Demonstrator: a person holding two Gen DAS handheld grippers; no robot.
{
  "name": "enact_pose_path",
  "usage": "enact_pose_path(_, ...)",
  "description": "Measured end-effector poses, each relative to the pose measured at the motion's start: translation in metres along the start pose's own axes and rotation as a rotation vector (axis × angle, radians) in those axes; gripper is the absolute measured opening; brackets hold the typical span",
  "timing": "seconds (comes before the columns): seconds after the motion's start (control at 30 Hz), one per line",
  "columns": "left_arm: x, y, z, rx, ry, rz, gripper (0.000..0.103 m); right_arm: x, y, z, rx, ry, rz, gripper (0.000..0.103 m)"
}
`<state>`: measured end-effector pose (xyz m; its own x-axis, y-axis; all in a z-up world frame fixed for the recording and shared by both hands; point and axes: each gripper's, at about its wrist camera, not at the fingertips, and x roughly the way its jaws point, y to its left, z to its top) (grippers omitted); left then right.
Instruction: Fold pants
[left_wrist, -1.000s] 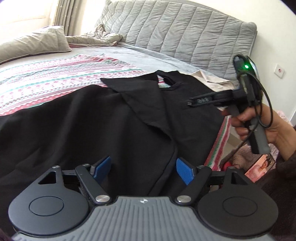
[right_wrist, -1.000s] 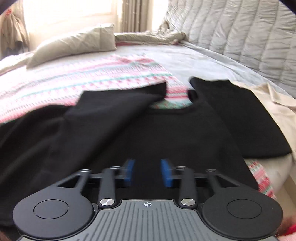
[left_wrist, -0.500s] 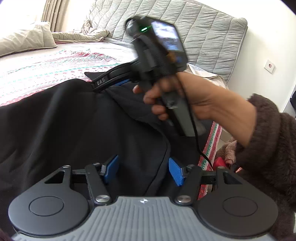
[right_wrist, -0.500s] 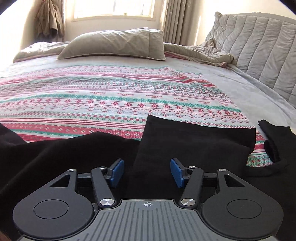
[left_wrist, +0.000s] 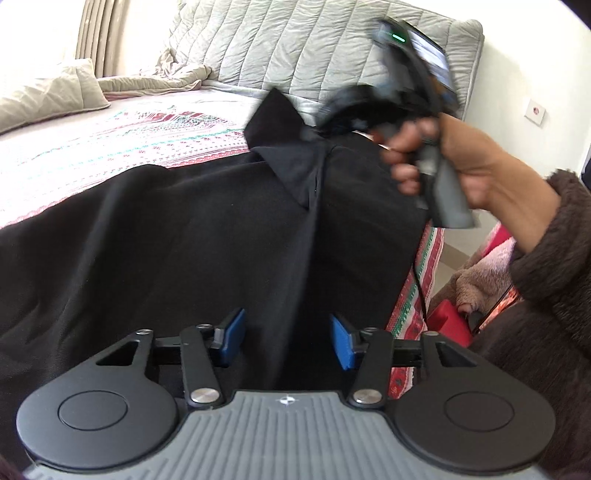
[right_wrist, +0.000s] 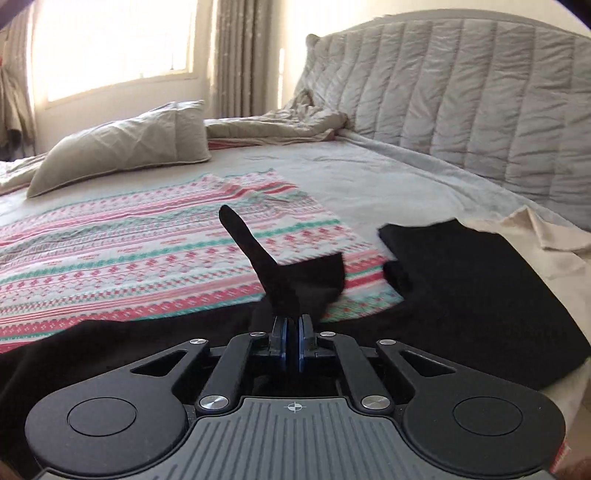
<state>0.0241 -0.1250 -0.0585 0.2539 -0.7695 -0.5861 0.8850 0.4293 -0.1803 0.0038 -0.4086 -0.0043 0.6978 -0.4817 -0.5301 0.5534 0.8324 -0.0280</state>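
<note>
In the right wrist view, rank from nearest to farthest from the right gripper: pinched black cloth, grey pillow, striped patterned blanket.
1. Pinched black cloth, between the right gripper's fingers.
2. Striped patterned blanket, just beyond, left.
3. Grey pillow, far left, by the window.

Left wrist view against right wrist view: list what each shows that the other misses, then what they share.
Only the left wrist view shows the person's right hand on its handle, the brown fuzzy sleeve, a wall socket, and the left tongs closing, pads apart, with black cloth between them. Only the right wrist view shows the window, the beige garment, and the right tongs shut on a raised corner of the black pants. Both show the pants, the patterned blanket, the pillow and the quilted headboard.
</note>
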Motion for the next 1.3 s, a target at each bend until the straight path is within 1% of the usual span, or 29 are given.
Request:
enact_pose_path(0.13,0.001,-0.01,-0.001,0.038,-0.002,0.022,0.059,-0.004,-0.05,-0.029,0.089,0.1,-0.022,0.004)
enact_pose_path(0.23,0.001,-0.016,-0.001,0.072,-0.005,0.053,0.053,0.0,-0.07,-0.051,0.132,0.18,0.006,0.005)
enact_pose_path(0.27,0.001,-0.018,-0.001,0.08,-0.007,0.06,0.051,0.001,-0.074,-0.056,0.133,0.181,0.025,0.008)
enact_pose_path(0.3,0.002,-0.019,-0.002,0.087,-0.009,0.066,0.049,-0.001,-0.076,-0.06,0.129,0.161,0.047,0.012)
enact_pose_path(0.37,0.002,-0.02,-0.003,0.099,-0.015,0.078,0.046,-0.003,-0.08,-0.064,0.14,0.125,0.098,0.017)
enact_pose_path(0.43,0.001,-0.02,-0.007,0.109,-0.022,0.093,0.042,-0.001,-0.084,-0.065,0.152,0.103,0.13,0.025)
enact_pose_path(0.5,0.001,-0.021,-0.009,0.117,-0.029,0.104,0.038,0.001,-0.085,-0.065,0.144,0.069,0.119,0.035)
enact_pose_path(0.53,0.001,-0.023,-0.01,0.121,-0.032,0.11,0.037,0.002,-0.086,-0.065,0.141,0.057,0.112,0.036)
enact_pose_path(0.6,0.001,-0.024,-0.011,0.136,-0.035,0.122,0.033,0.005,-0.084,-0.062,0.137,0.035,0.095,0.044)
enact_pose_path(0.63,0.001,-0.025,-0.011,0.145,-0.037,0.126,0.032,0.007,-0.082,-0.06,0.122,0.03,0.085,0.045)
enact_pose_path(0.73,0.001,-0.026,-0.011,0.159,-0.038,0.131,0.03,0.003,-0.066,-0.059,0.015,0.008,0.062,0.045)
enact_pose_path(0.8,0.002,-0.026,-0.011,0.163,-0.039,0.132,0.029,0.0,-0.05,-0.059,-0.083,-0.026,0.06,0.051)
enact_pose_path(0.87,0.002,-0.026,-0.011,0.164,-0.039,0.133,0.028,0.006,-0.034,-0.06,-0.17,-0.038,0.034,0.051)
enact_pose_path(0.93,0.002,-0.027,-0.011,0.163,-0.039,0.134,0.028,0.017,-0.02,-0.061,-0.248,-0.047,-0.024,0.05)
enact_pose_path(1.0,0.002,-0.027,-0.012,0.165,-0.04,0.136,0.027,0.027,-0.014,-0.06,-0.287,-0.071,-0.072,0.041)
enact_pose_path(1.03,0.002,-0.028,-0.012,0.167,-0.042,0.139,0.026,0.03,-0.015,-0.058,-0.284,-0.077,-0.094,0.035)
enact_pose_path(1.07,0.002,-0.028,-0.012,0.167,-0.043,0.145,0.024,0.033,-0.017,-0.056,-0.277,-0.076,-0.12,0.017)
enact_pose_path(1.1,0.002,-0.028,-0.013,0.166,-0.043,0.148,0.022,0.034,-0.021,-0.054,-0.26,-0.075,-0.138,0.009)
enact_pose_path(1.13,0.001,-0.028,-0.012,0.164,-0.045,0.15,0.021,0.033,-0.029,-0.051,-0.227,-0.078,-0.143,0.008)
enact_pose_path(1.2,0.0,-0.028,-0.012,0.159,-0.053,0.151,0.02,0.024,-0.048,-0.045,-0.151,-0.092,-0.156,0.001)
enact_pose_path(1.3,-0.004,-0.03,-0.012,0.166,-0.064,0.145,0.02,0.008,-0.085,-0.04,0.008,-0.087,-0.158,0.0)
